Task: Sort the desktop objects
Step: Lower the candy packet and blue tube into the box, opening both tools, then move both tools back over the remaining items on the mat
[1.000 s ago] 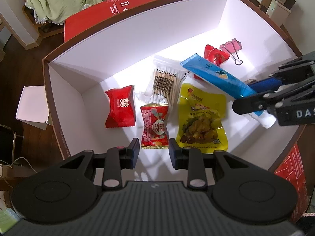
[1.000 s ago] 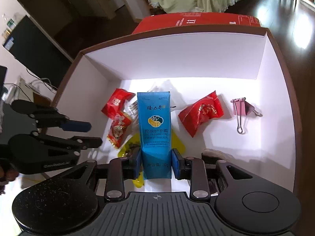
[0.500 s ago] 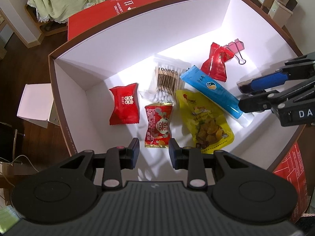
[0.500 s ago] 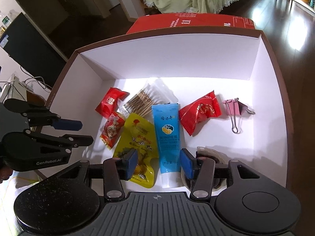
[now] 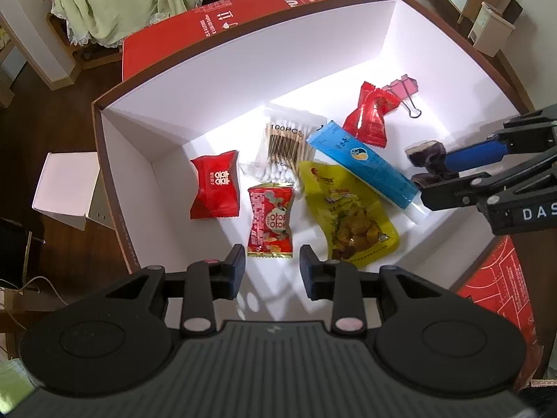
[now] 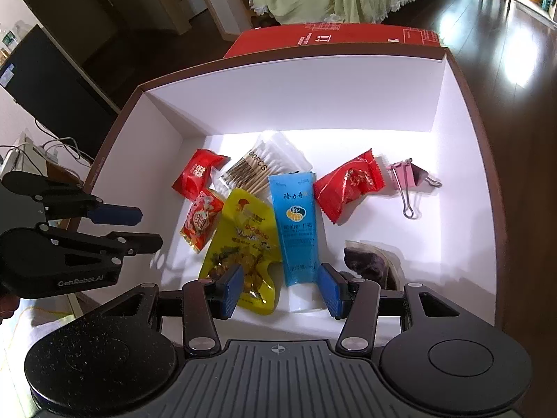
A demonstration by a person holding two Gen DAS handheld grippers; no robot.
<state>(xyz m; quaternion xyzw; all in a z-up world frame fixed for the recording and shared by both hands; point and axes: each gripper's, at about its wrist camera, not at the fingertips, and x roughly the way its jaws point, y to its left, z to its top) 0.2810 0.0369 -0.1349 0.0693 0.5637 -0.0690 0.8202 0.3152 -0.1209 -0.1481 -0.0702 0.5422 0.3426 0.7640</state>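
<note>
Jaws of both grippers stood spread, clasping nothing. Left gripper (image 5: 272,271) hung over the near edge of the white-lined cardboard box (image 5: 243,80), just short of the red patterned candy packet (image 5: 271,224). Right gripper (image 6: 277,287) hung with its blue pads either side of the cap end of the blue plastic cream tube (image 6: 296,223), not touching it; seen from the left wrist camera at 3 o'clock (image 5: 449,177).

Lay flat on the box floor, all of it. Just beside the tube at 9 o'clock, overlapped at one edge: yellow foil pouch of chestnuts (image 6: 243,240). At 4 o'clock of the tube, near the right pad: dark purple fuzzy object (image 6: 370,264), kind could not be told. Farther in, at 11 o'clock: clear bag of cotton swabs marked 100PCS (image 6: 257,169), with the plain red candy packet (image 6: 196,172) at its 9 o'clock. At 1 o'clock of the tube: crinkled red foil wrapper (image 6: 350,186). Beyond that, at 3 o'clock, apart: pink metal binder clip (image 6: 409,179).
</note>
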